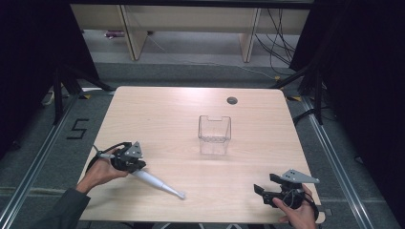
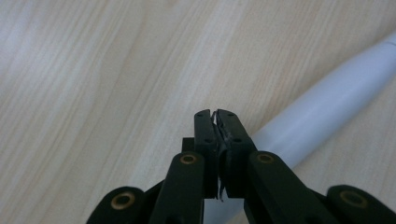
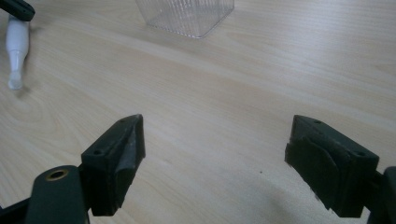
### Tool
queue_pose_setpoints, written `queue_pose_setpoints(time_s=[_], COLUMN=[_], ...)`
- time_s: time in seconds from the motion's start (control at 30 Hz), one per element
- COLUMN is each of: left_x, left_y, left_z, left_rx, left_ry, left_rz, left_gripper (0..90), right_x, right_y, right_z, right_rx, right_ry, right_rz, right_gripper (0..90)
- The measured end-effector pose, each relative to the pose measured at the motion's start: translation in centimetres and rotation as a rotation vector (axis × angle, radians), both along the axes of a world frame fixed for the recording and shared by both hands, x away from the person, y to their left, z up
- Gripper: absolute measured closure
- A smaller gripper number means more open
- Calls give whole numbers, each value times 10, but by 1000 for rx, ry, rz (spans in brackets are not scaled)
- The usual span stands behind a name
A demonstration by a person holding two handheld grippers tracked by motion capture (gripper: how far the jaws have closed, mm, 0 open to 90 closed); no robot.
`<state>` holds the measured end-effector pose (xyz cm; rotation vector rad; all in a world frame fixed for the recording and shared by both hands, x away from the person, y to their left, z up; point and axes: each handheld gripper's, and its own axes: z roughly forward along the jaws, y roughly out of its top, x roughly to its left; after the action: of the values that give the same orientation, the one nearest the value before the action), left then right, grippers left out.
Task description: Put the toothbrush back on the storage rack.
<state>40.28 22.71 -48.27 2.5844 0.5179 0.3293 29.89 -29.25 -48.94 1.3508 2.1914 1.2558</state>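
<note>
The left gripper (image 1: 135, 164) sits at the near left of the table (image 1: 162, 109), its jaws pressed together with nothing between them, directly above the thick end of a white pen-shaped tool (image 1: 157, 182) that lies flat and points toward the near middle. The right gripper (image 1: 261, 190), jaws wide apart and empty, rests at the near right, well apart from it. A clear plastic box (image 1: 214, 134) stands at the table's middle.

Light wood table (image 1: 157, 109); clear plastic box (image 1: 214, 134) mid; white tube-like tool (image 1: 157, 182) front-left.
</note>
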Motion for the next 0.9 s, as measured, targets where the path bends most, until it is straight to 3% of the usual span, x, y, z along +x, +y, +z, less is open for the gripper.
queue_pose_setpoints(time_s=[0.13,0.17,0.2,0.37,0.47,0.5,0.53,0.6,0.67,0.77,0.8,0.9], left_x=[-7,-7,-11,-18,-21,-22,-24,-23,-25,-23,-23,-22], left_y=[2,2,3,5,5,5,4,5,4,5,5,6], left_z=[1,1,2,5,5,5,4,6,5,7,7,8], left_rx=[13,13,13,1,-10,-20,-44,-30,-56,-31,-30,-30], left_ry=[22,22,27,27,33,36,43,56,72,74,74,73], left_rz=[-19,-19,-27,-26,-22,-16,-2,-7,24,23,28,34], left_gripper=[858,854,853,841,839,837,834,817,803,797,795,793], right_x=[1,-1,1,-1,1,-1,2,0,1,1,0,1], right_y=[-1,0,-2,1,0,1,-1,0,0,1,1,0], right_z=[0,0,0,1,0,0,0,0,-1,-1,0,-1], right_rx=[-5,1,-18,10,-9,7,-17,0,5,6,2,-9], right_ry=[-13,4,-29,17,-16,9,-28,3,-27,-24,4,-12], right_rz=[11,-1,13,-8,4,-1,13,0,5,6,9,11], right_gripper=[195,195,195,195,195,195,195,195,195,196,196,196])
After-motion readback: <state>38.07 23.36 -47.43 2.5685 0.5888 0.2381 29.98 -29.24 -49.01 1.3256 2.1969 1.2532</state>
